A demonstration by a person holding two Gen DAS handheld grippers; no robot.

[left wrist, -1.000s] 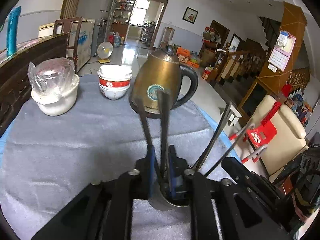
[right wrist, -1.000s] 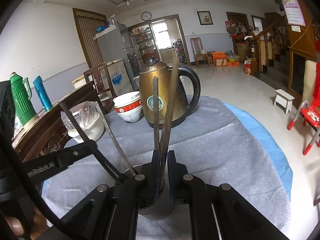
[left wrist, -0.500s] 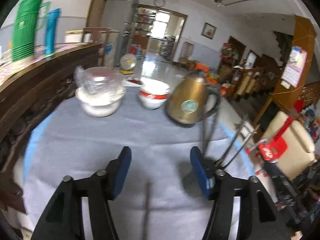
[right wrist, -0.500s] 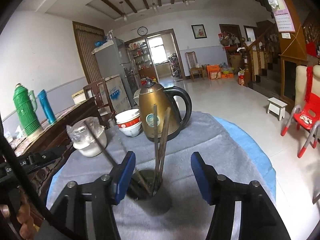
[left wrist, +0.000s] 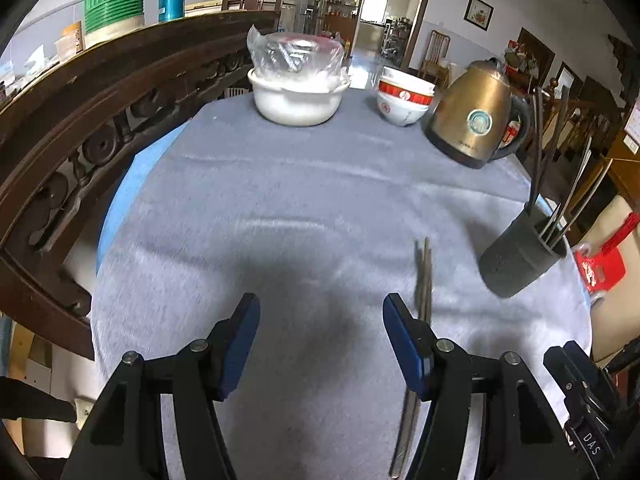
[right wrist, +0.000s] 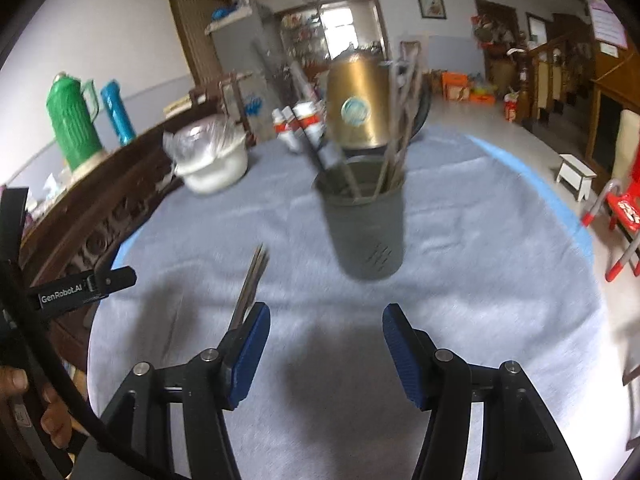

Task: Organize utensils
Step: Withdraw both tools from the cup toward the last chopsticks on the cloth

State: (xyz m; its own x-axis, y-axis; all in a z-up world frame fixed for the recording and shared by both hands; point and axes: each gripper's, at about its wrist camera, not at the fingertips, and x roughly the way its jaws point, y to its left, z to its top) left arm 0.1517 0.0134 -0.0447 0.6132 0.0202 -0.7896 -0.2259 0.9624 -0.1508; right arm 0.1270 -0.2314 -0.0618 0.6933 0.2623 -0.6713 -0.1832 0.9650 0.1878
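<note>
Both our claws, left claw (left wrist: 320,340) and right claw (right wrist: 325,354), spread and empty; loose chopsticks (left wrist: 423,276) at 1 o'clock lie flat on the counter (left wrist: 280,200), so a shallow pinch could skid them toward the holder (left wrist: 520,262).

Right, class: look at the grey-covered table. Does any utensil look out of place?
Yes. A pair of chopsticks lies flat on the grey cloth, left of the dark utensil holder, while the other utensils stand upright inside it. Both grippers are open and hold nothing.

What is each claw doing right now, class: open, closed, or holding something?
Left claw: open, holding nothing.
Right claw: open, holding nothing.
</note>
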